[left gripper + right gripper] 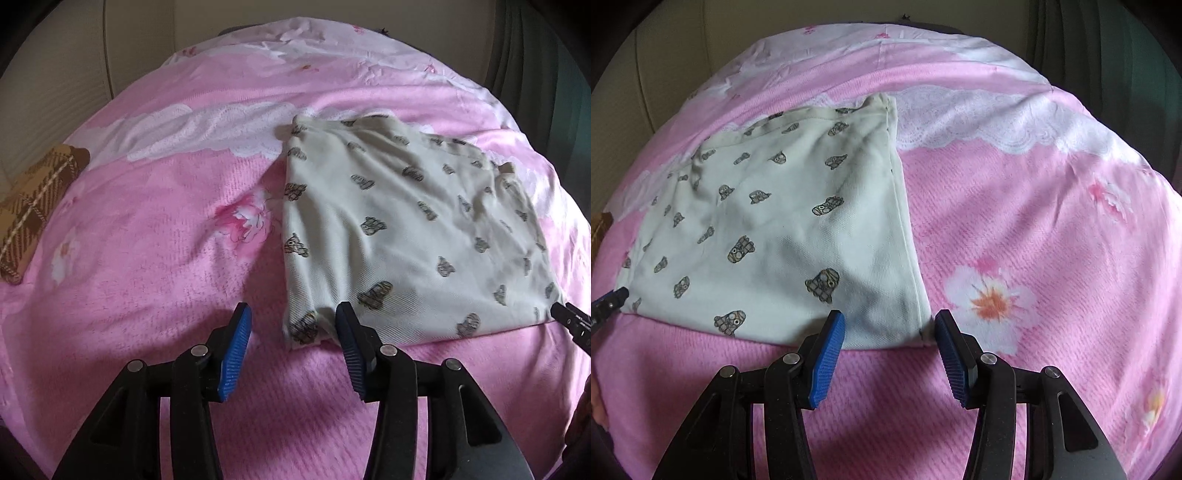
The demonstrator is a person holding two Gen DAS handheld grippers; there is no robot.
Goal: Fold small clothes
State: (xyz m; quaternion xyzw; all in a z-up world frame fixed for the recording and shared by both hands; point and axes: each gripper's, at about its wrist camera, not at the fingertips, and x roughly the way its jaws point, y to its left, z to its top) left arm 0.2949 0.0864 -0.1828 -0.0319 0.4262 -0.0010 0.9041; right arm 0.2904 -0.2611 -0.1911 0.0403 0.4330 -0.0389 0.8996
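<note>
A cream garment (399, 229) with small brown printed figures lies flat on a pink flowered blanket (147, 258). My left gripper (293, 314) stands open over the garment's near left corner. The corner lies between the blue pads (236, 350), and the left pad stays clear of the cloth. In the right wrist view the same garment (783, 229) fills the left half. My right gripper (890, 321) is open around its near right corner, with its pads (827, 365) apart from the cloth. Each view catches the other gripper's tip at the garment's far corner: the right gripper tip (570, 321) and the left gripper tip (609, 299).
A brown plaid cloth (33, 206) lies at the bed's left edge. A dark green curtain (535, 55) hangs at the back right, and a beige wall (672, 44) stands behind the bed. A white lace-print band (979, 118) crosses the blanket (1034, 240) beyond the garment.
</note>
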